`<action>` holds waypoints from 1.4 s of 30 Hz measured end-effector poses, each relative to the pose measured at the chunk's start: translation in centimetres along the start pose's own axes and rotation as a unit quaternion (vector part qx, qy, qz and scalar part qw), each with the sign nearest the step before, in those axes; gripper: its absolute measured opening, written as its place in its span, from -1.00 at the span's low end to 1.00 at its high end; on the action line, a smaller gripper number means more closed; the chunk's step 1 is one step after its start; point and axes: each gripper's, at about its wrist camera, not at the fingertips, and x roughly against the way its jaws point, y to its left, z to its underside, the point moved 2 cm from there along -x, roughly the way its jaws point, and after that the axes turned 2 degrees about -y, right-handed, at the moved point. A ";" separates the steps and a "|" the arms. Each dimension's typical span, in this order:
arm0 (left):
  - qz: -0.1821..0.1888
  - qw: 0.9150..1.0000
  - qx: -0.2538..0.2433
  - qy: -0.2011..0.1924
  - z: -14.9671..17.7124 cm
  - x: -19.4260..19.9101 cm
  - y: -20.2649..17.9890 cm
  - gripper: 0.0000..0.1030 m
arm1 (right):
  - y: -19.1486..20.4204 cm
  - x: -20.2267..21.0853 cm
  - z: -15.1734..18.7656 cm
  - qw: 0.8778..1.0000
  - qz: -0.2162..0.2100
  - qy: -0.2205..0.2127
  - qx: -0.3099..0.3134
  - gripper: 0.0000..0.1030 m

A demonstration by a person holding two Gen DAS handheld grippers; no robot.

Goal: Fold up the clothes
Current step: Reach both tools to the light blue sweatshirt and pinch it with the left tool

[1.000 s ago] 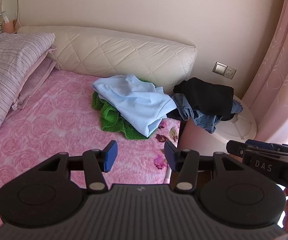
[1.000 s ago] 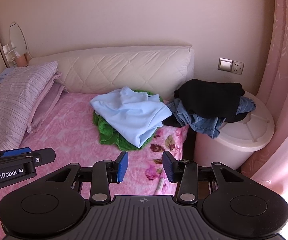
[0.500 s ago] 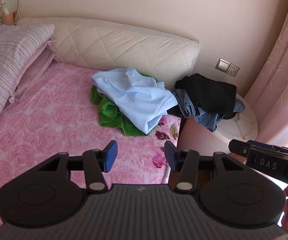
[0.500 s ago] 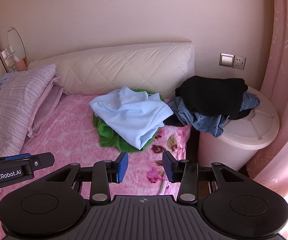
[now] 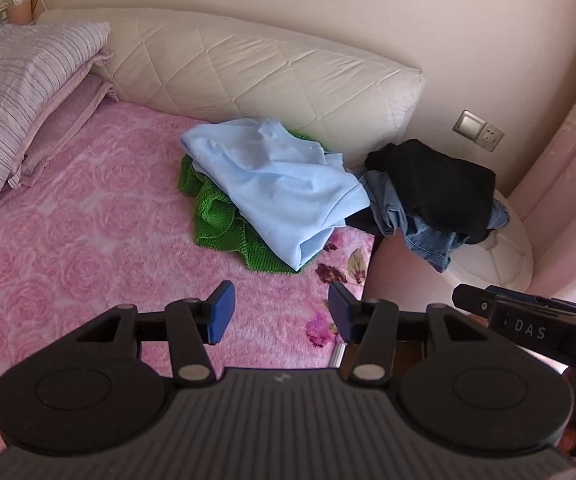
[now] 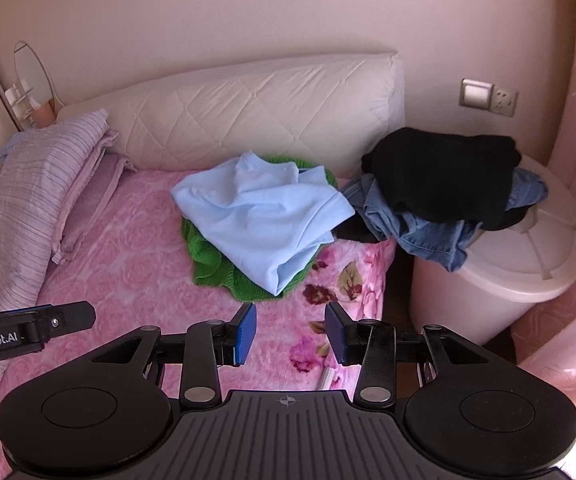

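Both cameras have crept closer and tipped down since a second ago, so the clothes sit larger and lower in view; nothing on the bed has shifted

Left claw [image 5: 277, 312] gapes wide and empty, right claw [image 6: 290, 334] also wide and empty, both hovering over the pink bedspread [image 5: 87, 240], short of the clothes

Light blue shirt [image 5: 275, 188] lies crumpled on top of a green knit [image 5: 215, 220] near the headboard [image 5: 267, 80]. Just right of them, off the bed edge, a black garment [image 6: 444, 176] sits on jeans [image 6: 428, 232], both heaped on the white bin lid [image 6: 528, 256]

None of these looks folded, all lie bunched. We judge this as an approach toward the blue shirt: it is dead ahead of both claws, beyond the tips, apart from them, with bare bedspread between

Next move, as we read it, calls for reaching forward, pinching the shirt at two edges or shoulders, and lifting it clear of the green knit so it can be spread flat on the open bedspread to the left. Watch that the knit underneath does not get dragged along

Pillows [image 5: 19, 92] are stacked far left, out of the way
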 end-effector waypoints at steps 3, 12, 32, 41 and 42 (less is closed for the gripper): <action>-0.009 1.000 0.011 0.021 -1.2 -3.0 -0.4 -0.08 | -1.3 -2.8 -1.4 1.000 -0.007 0.016 0.006 -0.18; -0.029 0.996 0.042 0.077 -5.3 -13.2 -1.5 -0.08 | -4.9 -11.3 -6.0 0.997 -0.026 0.053 0.039 -0.18; -0.074 0.981 0.121 0.129 -10.1 -31.5 3.5 -0.08 | -8.4 -30.2 -12.6 0.989 -0.046 0.105 0.090 -0.18; -0.074 0.973 0.150 0.156 -10.4 -36.7 5.8 -0.08 | -8.9 -36.6 -14.3 0.984 -0.047 0.111 0.133 0.01; -0.073 0.973 0.153 0.158 -10.3 -36.9 6.0 -0.08 | -8.9 -37.1 -14.4 0.983 -0.042 0.109 0.141 0.18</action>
